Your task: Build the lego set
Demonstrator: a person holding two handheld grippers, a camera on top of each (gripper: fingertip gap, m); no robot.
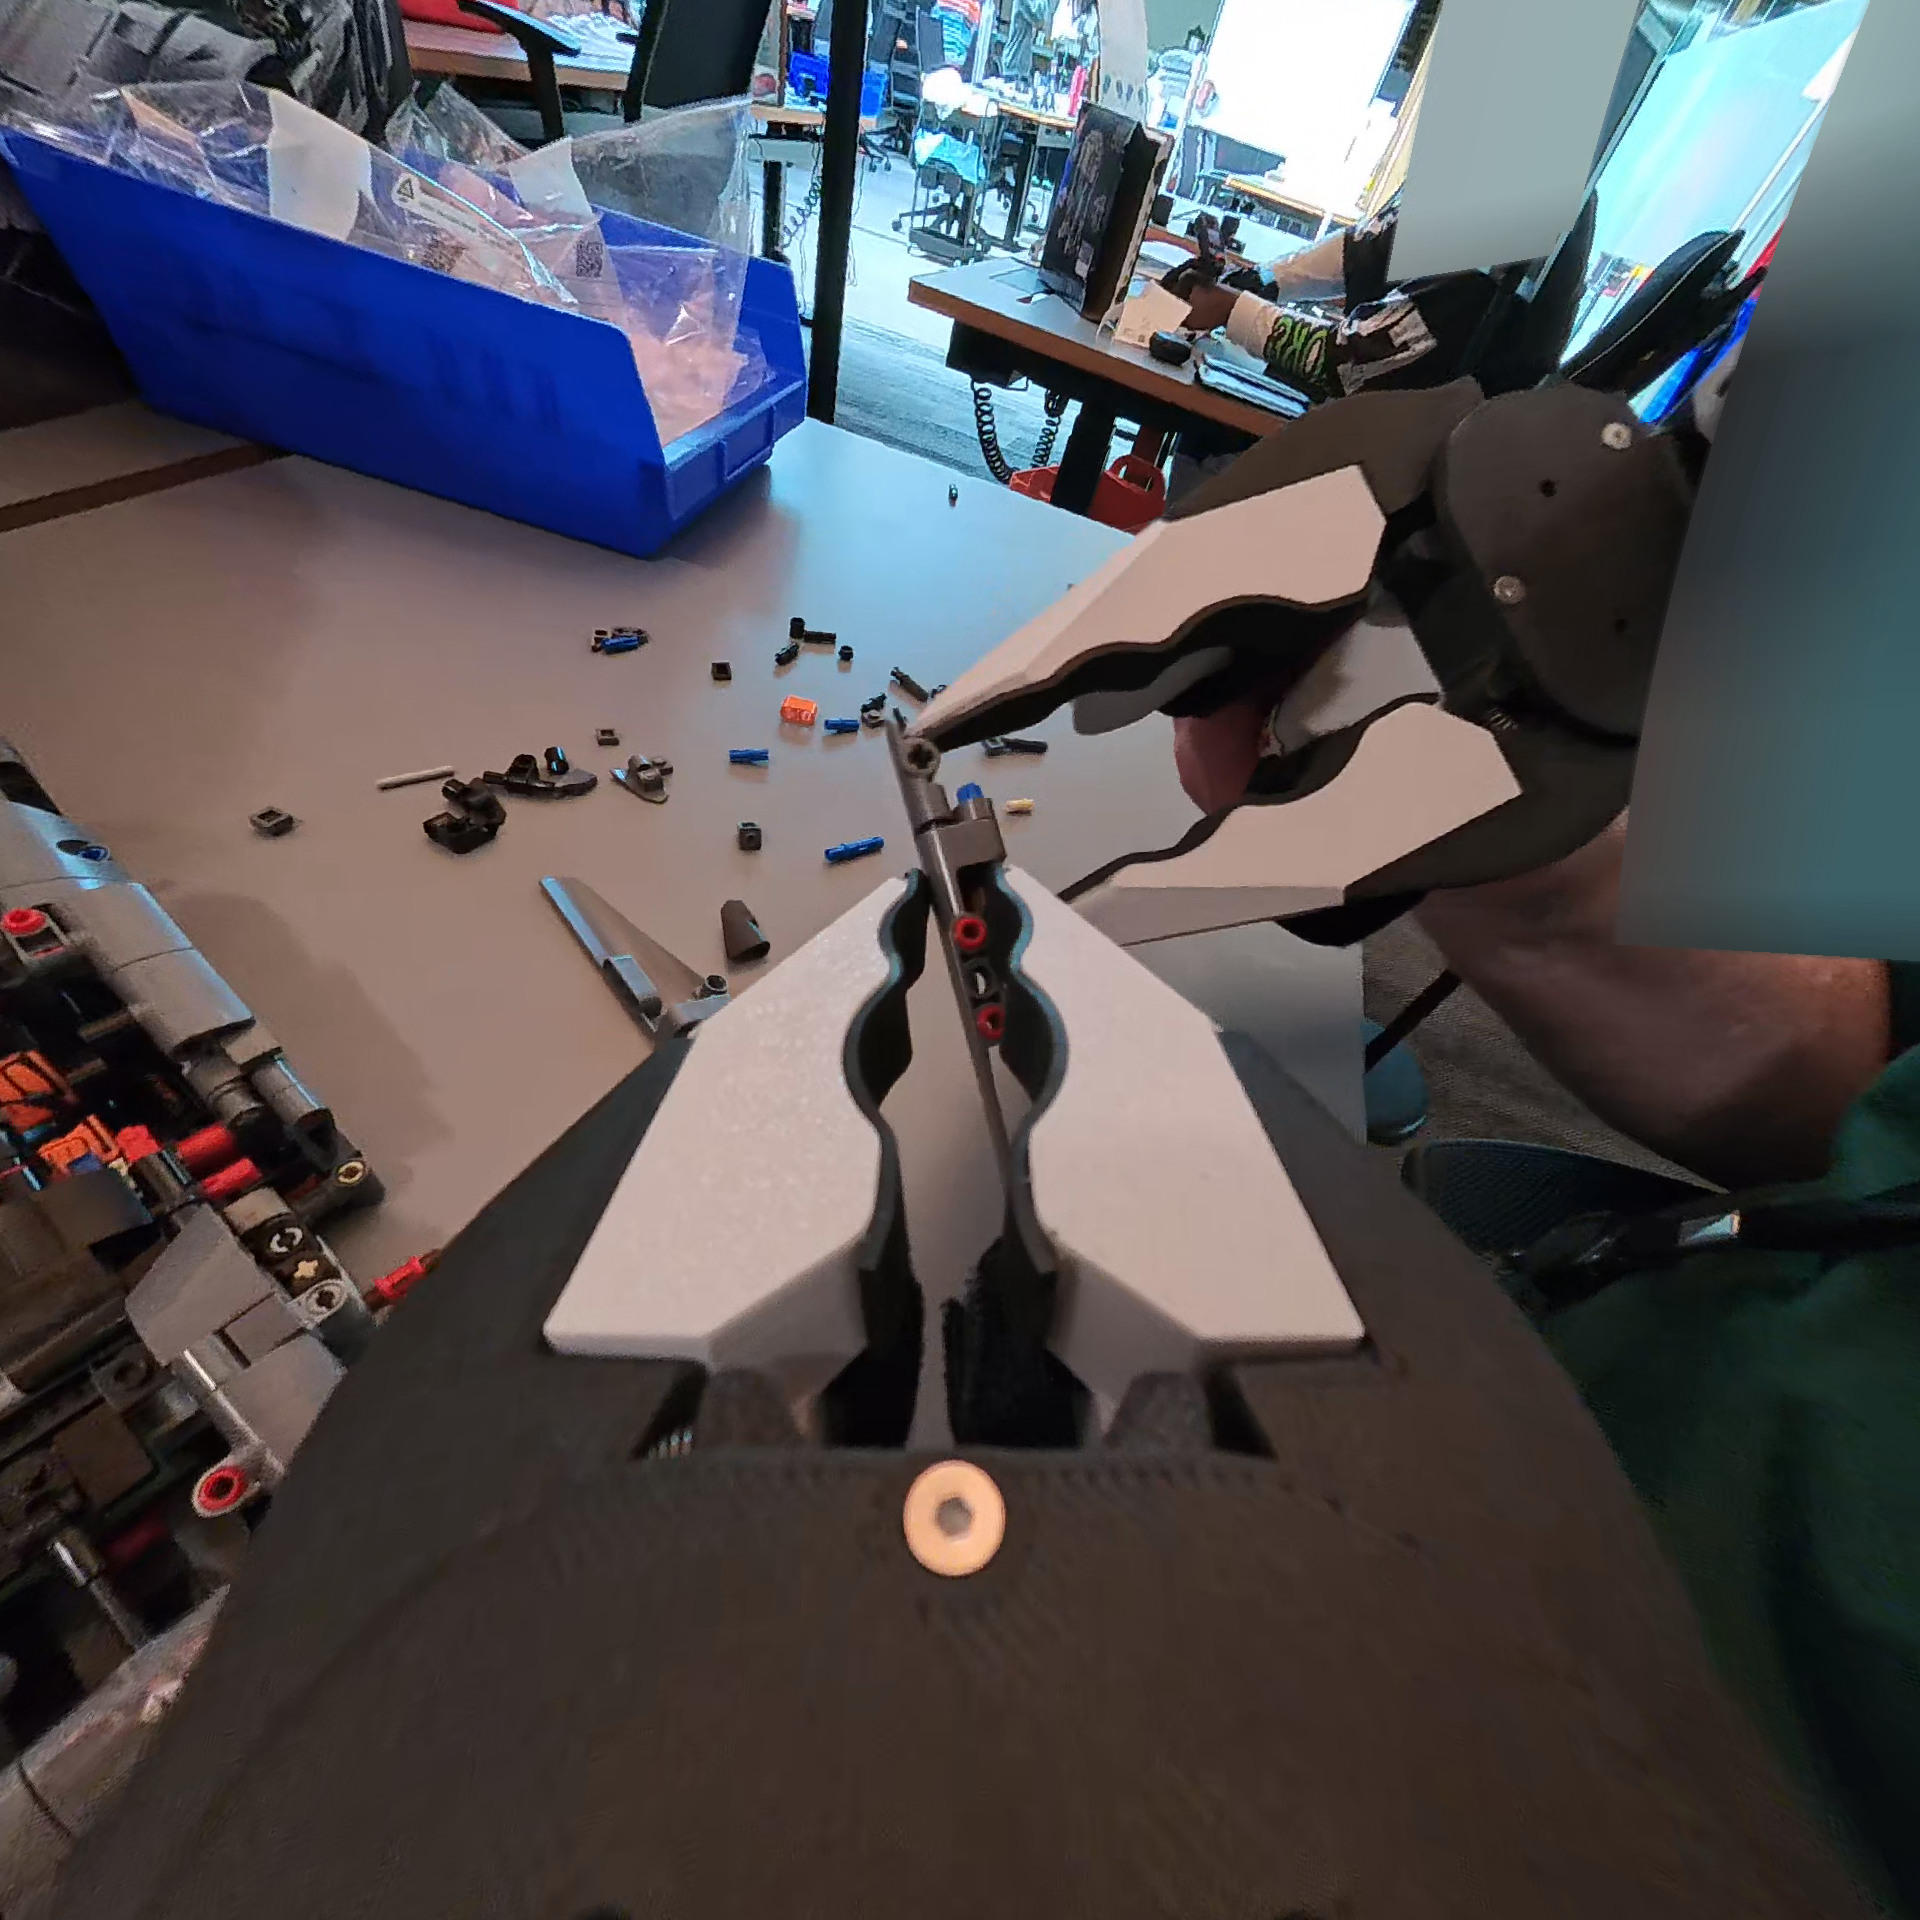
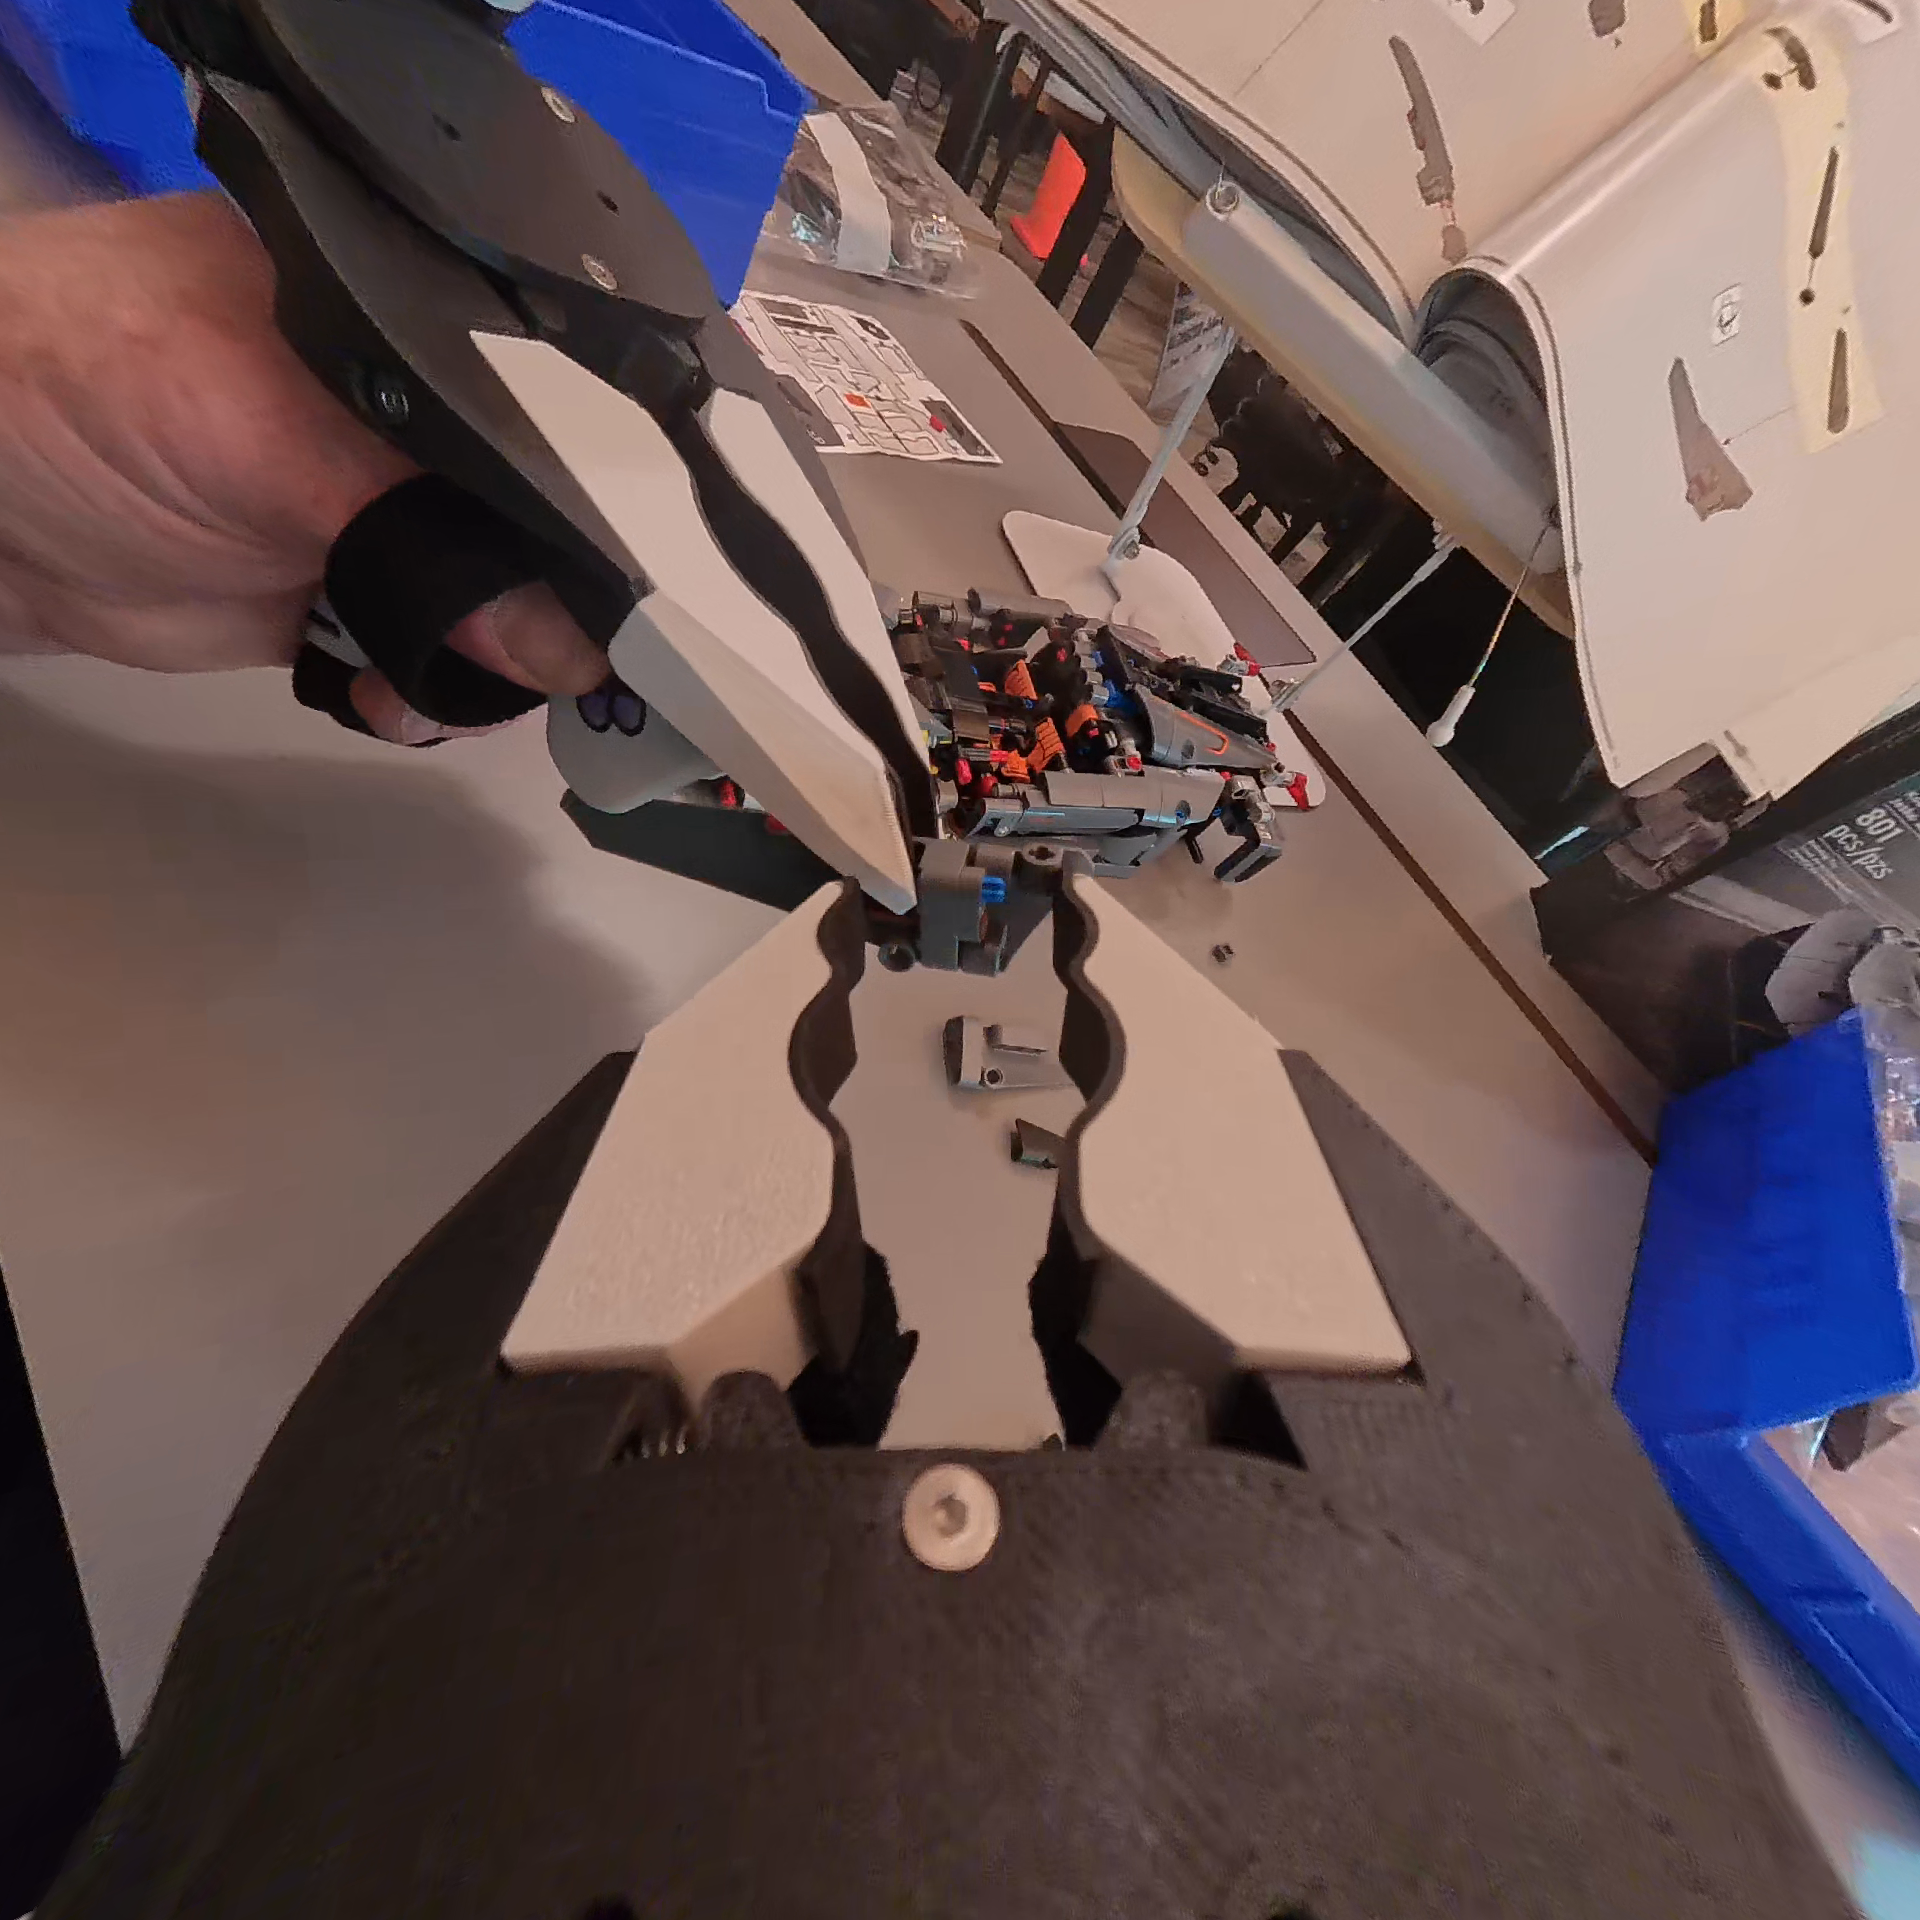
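Grey fingers of the left gripper [image 1: 961, 904] pinched a slim grey Technic sub-assembly [image 1: 951, 831] upright, presenting its top. The right gripper [image 1: 997, 810] stood wide open, upper fingertip [image 1: 935, 727] apparently pressing there. Beyond, loose pieces [image 1: 748, 755] dotted the table [image 1: 312, 644]; the car model [image 2: 1091, 748] waited aside.

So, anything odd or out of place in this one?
Nothing damaged. Loose pieces lie scattered over the table, and the left tongs hold the grey subassembly tilted while an open right tongs tip touches its top end. Normal mid-build clutter.
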